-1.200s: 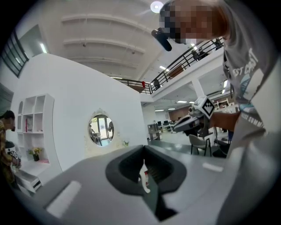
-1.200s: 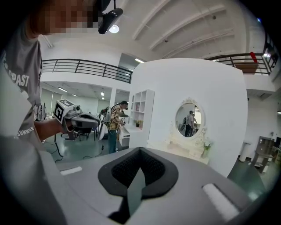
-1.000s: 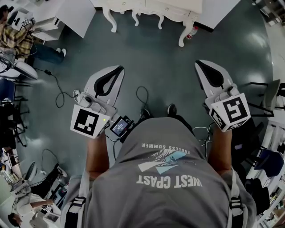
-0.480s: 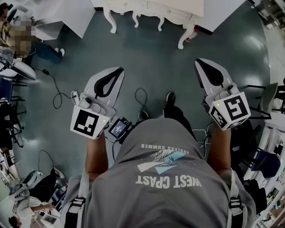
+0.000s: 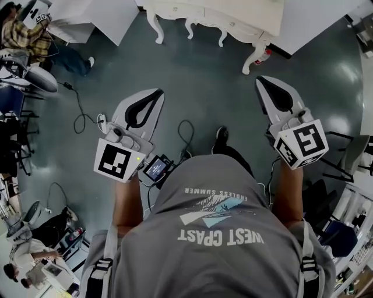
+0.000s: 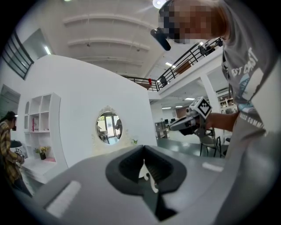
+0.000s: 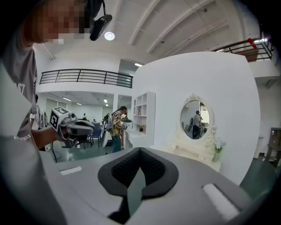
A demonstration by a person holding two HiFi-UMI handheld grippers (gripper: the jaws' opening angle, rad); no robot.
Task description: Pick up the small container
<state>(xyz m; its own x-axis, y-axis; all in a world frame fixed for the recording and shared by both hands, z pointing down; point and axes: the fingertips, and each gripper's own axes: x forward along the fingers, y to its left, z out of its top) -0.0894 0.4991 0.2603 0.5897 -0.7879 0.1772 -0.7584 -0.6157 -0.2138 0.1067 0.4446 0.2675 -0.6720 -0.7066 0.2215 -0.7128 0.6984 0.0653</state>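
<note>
Grey floor [image 5: 204, 81], one dresser [image 5: 175, 11]; left claw [image 5: 158, 91], right claw [image 5: 260, 80] both seemingly closed, empty.

White dressing table [image 5: 233, 13], oval mirror [image 7: 194, 119], person in plaid shirt [image 5: 28, 36]

Floor [image 5: 198, 75] glossy, smooth; left gripper [image 5: 156, 92] matt gry plastic; shirt [image 5: 215, 233] cloth.

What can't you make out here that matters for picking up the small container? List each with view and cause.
- Small container: shows in no view.
- Dressing table top, head view: cut off by the upper edge.
- Things beside the mirror, right gripper view: too small; the body of the right hand-held gripper covers the near tabletop.
- Red-capped object by a table leg, head view: too small to identify.
</note>
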